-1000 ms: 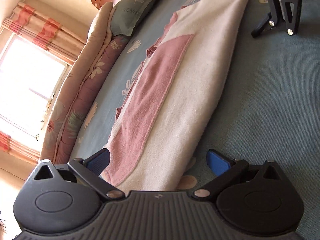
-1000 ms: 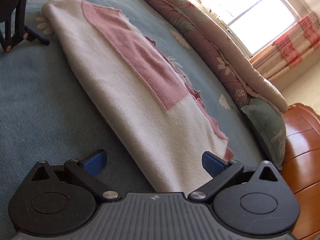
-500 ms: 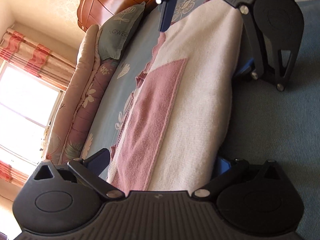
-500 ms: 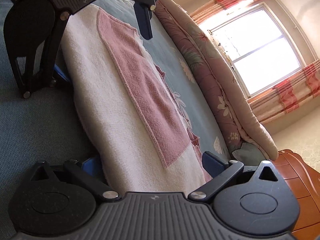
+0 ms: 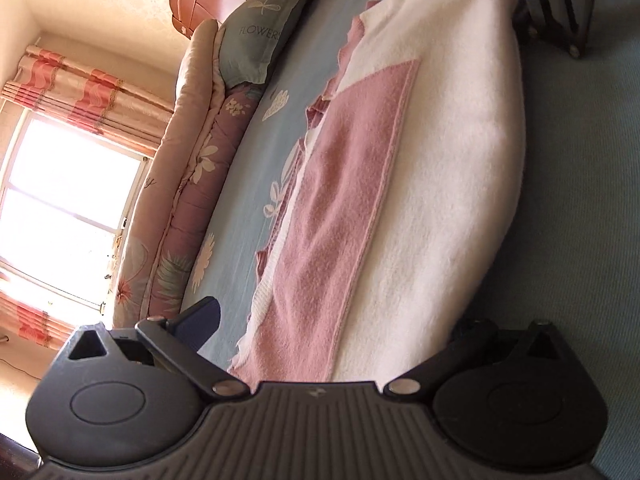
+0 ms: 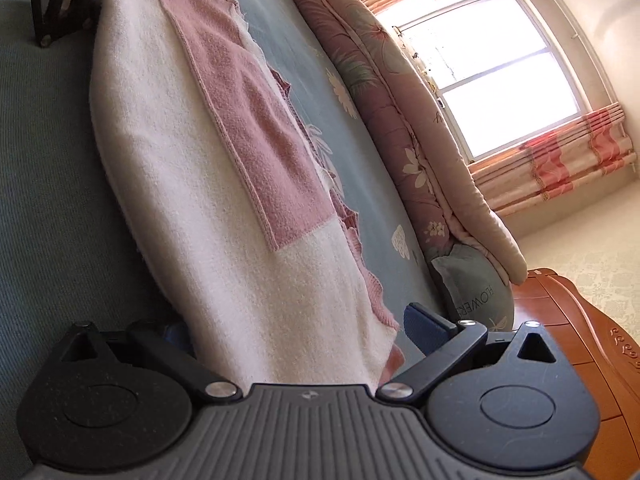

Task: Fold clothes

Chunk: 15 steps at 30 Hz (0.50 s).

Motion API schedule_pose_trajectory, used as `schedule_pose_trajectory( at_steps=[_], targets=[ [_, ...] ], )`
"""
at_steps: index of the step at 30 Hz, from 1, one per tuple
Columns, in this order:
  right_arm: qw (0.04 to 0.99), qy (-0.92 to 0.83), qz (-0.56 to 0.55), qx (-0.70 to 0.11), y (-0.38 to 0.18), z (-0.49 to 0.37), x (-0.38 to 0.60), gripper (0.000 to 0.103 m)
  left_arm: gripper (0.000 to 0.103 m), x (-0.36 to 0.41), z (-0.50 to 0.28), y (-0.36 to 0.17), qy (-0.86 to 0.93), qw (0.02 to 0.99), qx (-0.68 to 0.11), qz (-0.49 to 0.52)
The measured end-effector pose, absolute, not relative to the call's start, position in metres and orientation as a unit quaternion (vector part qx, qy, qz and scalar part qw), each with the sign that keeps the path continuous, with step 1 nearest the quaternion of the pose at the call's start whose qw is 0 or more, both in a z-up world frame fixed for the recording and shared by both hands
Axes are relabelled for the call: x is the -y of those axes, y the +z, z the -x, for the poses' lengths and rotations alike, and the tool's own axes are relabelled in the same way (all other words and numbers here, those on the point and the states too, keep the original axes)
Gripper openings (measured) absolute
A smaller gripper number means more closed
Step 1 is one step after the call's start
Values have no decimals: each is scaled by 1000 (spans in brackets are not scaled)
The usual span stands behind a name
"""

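Garment (image 5: 440, 184), white with a pink panel (image 5: 344, 216), is lying folded lengthwise on the blue bedsheet (image 5: 256, 152), running between your two grippers.

Left gripper (image 5: 336, 332): you are holding it wide, straddling one narrow end of the garment. One blue fingertip (image 5: 200, 316) is showing beside the garment's frilled edge, over the sheet; the other is hidden under the white folded edge. Fabric is sitting between the fingers, not pinched.

Right gripper (image 6: 300, 328): you are also holding it wide, straddling the opposite narrow end. One blue fingertip (image 6: 424, 324) is sitting just beside the garment's pink frill; the other is mostly covered by the white edge. No clamp on the cloth here either.

Relative to the garment: the rolled floral quilt (image 5: 188, 200) is lying along the far side of the sheet, parallel to it. The pillow (image 5: 260, 44) is sitting at the right-gripper end, next to the wooden headboard (image 6: 592, 344). The window (image 6: 488, 68) and striped curtain (image 6: 560, 164) are standing beyond the quilt. The dark green cover (image 6: 44, 184) is bordering the garment's folded side.

Each wrist view is showing part of the other gripper's black body at the garment's far end.
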State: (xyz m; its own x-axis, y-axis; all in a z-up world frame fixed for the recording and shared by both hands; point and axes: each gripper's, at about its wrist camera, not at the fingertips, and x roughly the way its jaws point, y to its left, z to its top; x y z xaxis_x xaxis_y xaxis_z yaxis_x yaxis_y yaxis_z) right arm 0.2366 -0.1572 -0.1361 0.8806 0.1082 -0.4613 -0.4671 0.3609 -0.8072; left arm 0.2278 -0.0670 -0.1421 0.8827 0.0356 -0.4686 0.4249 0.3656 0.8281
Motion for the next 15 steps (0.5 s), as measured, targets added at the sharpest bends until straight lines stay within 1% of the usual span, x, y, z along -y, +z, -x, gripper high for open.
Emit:
schedule_pose_trajectory(
  at_steps=[2, 6, 11, 15],
  targets=[
    [806, 178, 537, -173, -137, -241, 153, 103, 103, 70, -229, -144, -125, 793, -206, -560],
    [814, 177, 518, -194, -134, -248, 169, 103, 103, 52, -228, -143, -121, 795, -216, -554],
    [816, 176, 525, -167, -139, -243, 182, 103, 103, 33, -226, -144, -111, 799, -234, -543],
    [802, 171, 549, -160, -141, -246, 170, 103, 103, 43, -226, -147, -117, 780, -223, -573]
  ],
)
